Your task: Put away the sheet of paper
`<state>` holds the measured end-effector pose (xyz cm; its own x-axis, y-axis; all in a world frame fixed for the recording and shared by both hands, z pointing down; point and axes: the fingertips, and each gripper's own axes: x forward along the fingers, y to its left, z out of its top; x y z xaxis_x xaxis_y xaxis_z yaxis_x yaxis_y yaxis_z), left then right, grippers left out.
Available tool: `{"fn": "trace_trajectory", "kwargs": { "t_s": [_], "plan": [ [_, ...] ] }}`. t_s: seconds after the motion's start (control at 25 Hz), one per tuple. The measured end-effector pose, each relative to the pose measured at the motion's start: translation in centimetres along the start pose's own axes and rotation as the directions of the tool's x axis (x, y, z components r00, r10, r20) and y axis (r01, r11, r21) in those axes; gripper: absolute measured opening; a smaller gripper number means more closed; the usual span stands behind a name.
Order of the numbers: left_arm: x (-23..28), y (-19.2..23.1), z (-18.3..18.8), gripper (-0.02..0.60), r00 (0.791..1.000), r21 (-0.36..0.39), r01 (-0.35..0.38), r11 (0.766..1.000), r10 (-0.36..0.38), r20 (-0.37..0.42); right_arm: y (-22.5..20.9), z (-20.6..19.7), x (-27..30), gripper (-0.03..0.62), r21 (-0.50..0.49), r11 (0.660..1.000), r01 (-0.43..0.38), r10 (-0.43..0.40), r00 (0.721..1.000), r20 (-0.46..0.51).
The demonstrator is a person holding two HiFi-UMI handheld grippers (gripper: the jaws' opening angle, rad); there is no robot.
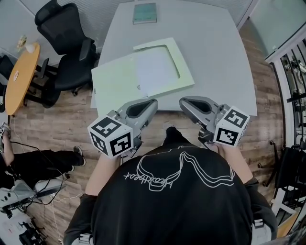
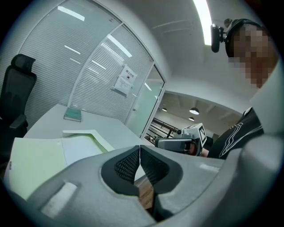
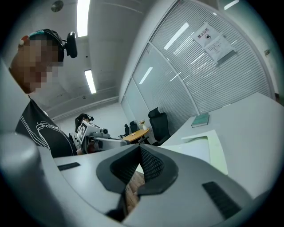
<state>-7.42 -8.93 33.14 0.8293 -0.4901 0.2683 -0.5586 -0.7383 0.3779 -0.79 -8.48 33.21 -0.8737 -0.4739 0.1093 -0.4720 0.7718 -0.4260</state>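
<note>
A white sheet of paper [image 1: 156, 72] lies on a pale green folder [image 1: 114, 83] that is spread open on the grey table [image 1: 215, 62]. Both grippers hover side by side just off the table's near edge, below the folder, touching nothing. My left gripper [image 1: 154, 102] is shut with nothing between its pads. My right gripper [image 1: 181, 101] is likewise shut and empty. The left gripper view shows its closed jaws [image 2: 140, 148] in front of the sheet [image 2: 82, 148] and folder [image 2: 33, 166]. The right gripper view shows closed jaws [image 3: 140, 146], with the folder [image 3: 218, 155] beyond.
A green book [image 1: 145, 13] lies at the table's far end. A black office chair [image 1: 67, 43] stands left of the table, with a round orange table [image 1: 21, 72] further left. A seated person's leg [image 1: 43, 160] rests on the wooden floor at left.
</note>
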Motion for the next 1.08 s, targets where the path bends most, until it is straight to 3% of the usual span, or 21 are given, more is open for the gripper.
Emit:
{"fn": "trace_trajectory", "kwargs": {
  "t_s": [1.08],
  "plan": [
    [0.26,-0.28,-0.49,0.012,1.0,-0.004,0.023,1.0,-0.023,-0.002,0.48,-0.63,-0.01,0.008,-0.014,1.0,0.022,-0.022,1.0,-0.004]
  ]
}}
